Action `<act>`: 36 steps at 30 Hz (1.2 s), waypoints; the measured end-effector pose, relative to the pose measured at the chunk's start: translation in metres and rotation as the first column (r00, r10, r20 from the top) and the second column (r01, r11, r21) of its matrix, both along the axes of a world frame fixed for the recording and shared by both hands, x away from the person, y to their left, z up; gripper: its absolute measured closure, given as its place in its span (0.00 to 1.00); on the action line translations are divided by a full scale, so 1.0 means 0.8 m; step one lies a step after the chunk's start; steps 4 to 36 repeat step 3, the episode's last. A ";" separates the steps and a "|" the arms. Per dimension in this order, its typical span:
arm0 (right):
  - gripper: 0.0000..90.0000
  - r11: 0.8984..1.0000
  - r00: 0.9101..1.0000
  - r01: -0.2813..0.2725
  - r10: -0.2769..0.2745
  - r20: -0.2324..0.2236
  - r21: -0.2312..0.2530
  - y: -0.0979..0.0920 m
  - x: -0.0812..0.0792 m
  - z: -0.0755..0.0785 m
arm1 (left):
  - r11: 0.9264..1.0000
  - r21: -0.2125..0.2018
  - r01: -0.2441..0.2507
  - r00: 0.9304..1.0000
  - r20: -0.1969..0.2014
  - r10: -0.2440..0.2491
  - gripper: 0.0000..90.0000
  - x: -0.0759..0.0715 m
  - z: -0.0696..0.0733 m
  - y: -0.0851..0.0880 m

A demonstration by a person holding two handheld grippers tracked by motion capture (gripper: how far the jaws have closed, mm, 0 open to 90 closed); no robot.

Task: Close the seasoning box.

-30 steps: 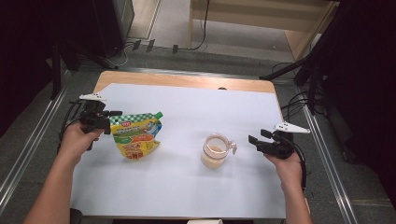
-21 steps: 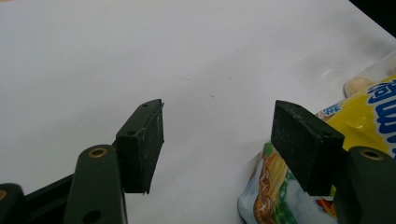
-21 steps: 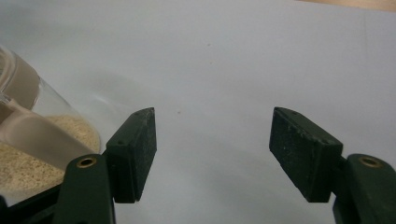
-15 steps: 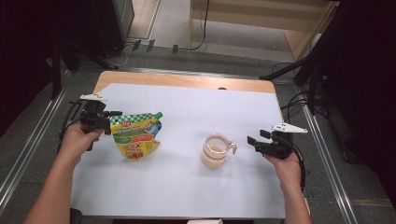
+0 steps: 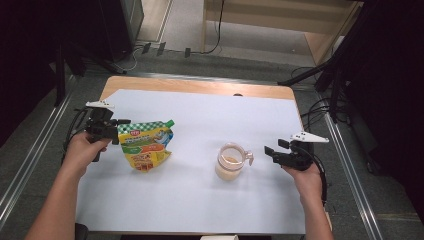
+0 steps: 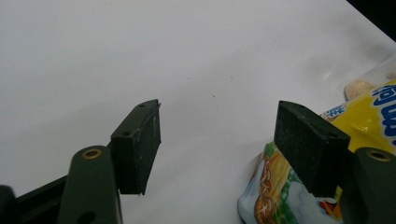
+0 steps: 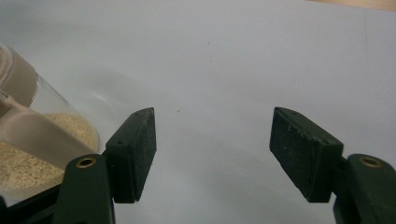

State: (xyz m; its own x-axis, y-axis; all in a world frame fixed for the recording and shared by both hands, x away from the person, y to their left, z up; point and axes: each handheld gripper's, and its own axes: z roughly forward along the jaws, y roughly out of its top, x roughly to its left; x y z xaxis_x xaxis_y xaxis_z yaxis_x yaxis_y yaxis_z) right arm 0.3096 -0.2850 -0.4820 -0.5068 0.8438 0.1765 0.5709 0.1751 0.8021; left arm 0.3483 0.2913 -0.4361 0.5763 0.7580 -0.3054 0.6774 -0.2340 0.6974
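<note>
little has shifted since a second ago: left tongs [image 5: 121, 121], wide with nothing gripped, have just been opening beside the yellow-green printed food pouch [image 5: 145, 146]. right tongs [image 5: 268, 152] gape empty near the clear glass jar of beige powder [image 5: 230, 162] on the white-covered worktop [image 5: 200, 200]; the right gripper view reveals its grains.

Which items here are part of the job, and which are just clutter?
In play:
- yellow and green spouted pouch, beside the left gripper
- clear handled jar partly filled with beige powder, beside the right gripper

Lying about:
- cables on the floor beyond the table
- wooden furniture behind
</note>
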 end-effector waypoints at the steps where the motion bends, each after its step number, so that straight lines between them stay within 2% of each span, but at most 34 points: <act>1: 0.37 1.000 1.000 0.000 0.000 -0.001 0.001 0.000 0.000 0.000 | 1.000 -0.008 0.007 1.000 -0.003 -0.007 0.31 0.000 0.000 0.000; 36: 0.37 1.000 1.000 0.000 0.000 -0.001 0.001 0.000 0.000 0.000 | 1.000 -0.002 0.001 1.000 -0.001 -0.001 0.30 0.000 -0.001 0.000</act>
